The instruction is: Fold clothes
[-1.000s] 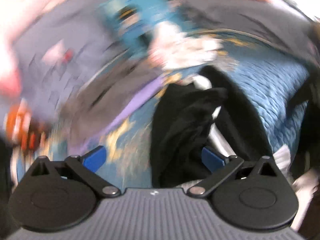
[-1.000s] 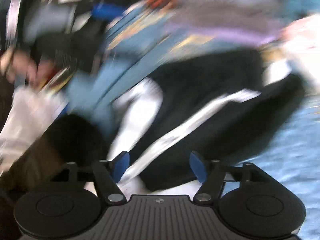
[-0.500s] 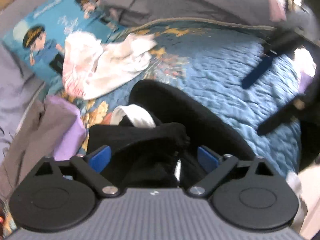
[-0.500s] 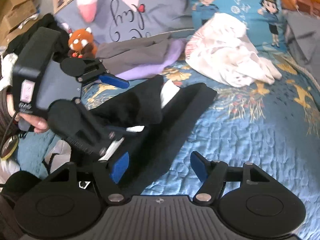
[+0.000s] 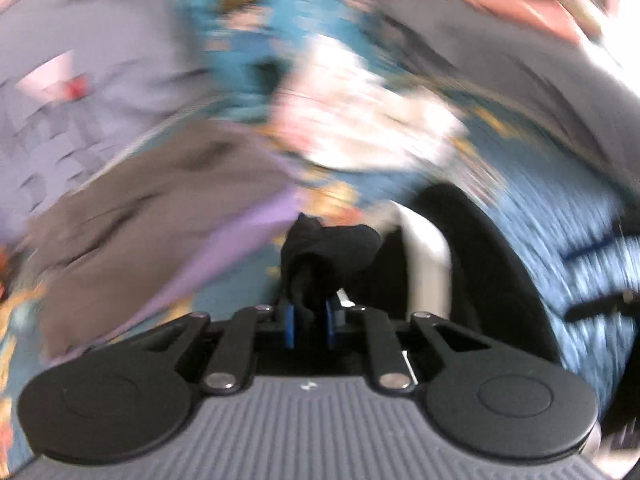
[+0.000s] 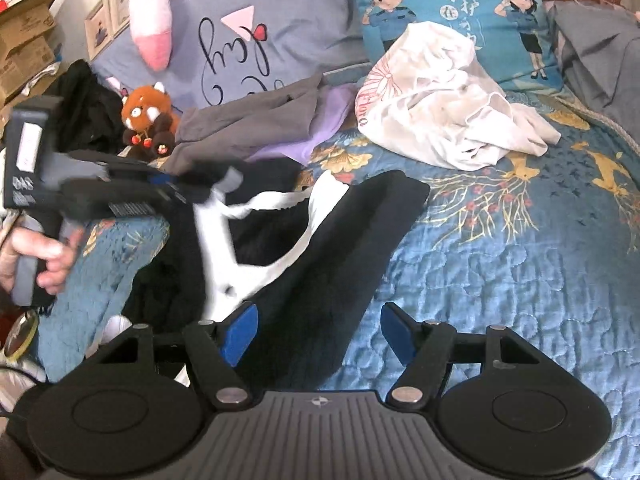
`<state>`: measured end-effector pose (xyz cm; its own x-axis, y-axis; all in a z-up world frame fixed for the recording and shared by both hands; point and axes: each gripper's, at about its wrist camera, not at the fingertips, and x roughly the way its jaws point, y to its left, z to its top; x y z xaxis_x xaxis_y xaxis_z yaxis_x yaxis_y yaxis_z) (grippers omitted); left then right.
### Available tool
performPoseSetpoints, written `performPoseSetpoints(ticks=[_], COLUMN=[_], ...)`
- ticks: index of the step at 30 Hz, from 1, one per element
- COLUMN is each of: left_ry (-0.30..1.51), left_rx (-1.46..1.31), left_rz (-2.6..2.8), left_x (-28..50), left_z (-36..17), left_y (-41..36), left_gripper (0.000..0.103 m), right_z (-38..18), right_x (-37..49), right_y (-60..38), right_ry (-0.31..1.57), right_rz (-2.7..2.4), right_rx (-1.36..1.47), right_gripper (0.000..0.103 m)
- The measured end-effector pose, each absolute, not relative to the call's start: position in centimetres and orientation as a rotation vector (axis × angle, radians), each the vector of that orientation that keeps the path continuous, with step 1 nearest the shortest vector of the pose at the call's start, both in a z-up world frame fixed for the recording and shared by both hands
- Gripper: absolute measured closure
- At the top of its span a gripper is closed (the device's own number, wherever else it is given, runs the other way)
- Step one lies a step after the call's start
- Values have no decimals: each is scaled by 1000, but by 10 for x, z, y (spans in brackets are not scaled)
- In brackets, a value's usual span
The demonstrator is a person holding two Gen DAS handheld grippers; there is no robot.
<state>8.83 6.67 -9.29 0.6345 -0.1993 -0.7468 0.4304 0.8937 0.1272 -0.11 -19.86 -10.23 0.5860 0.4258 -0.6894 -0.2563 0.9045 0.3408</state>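
Right wrist view says I'm barely started: left tool (image 6: 192, 184) closing on a bunch of the black-and-white garment (image 6: 332, 236) crumpled on the bed (image 6: 500, 264), right tool (image 6: 318, 330) released above it, nothing folded, white garment (image 6: 448, 120) waiting.

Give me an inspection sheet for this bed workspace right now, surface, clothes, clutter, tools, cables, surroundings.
Surface: blue quilted bedspread.
Job's things: black garment with white stripes, partly lifted; white garment, crumpled; grey and purple clothes.
Clutter: red panda plush, cartoon pillow, lettered grey pillow.
Grippers: left tool closing on black fabric; right tool open, over the garment's edge.
Cables: nothing seen.
Surroundings: cardboard boxes at the left.
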Motion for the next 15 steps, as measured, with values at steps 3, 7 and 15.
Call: performPoseSetpoints(ticks=[3,7,15], left_ry=[778,765,808], left_rx=[188,153,146], left_rz=[-230,-118,41], left_x=[107,125,120], left_z=[-74,-61,-70], left_y=[119,171,233], left_gripper=[88,87,85], right_z=[-104,-108,-123], right_x=[11,32,82], right_y=[-192,-183,-166], right_ry=[872,880,900], right_rz=[403,394,346], right_rx=[220,228,245], right_gripper=[35,35,33])
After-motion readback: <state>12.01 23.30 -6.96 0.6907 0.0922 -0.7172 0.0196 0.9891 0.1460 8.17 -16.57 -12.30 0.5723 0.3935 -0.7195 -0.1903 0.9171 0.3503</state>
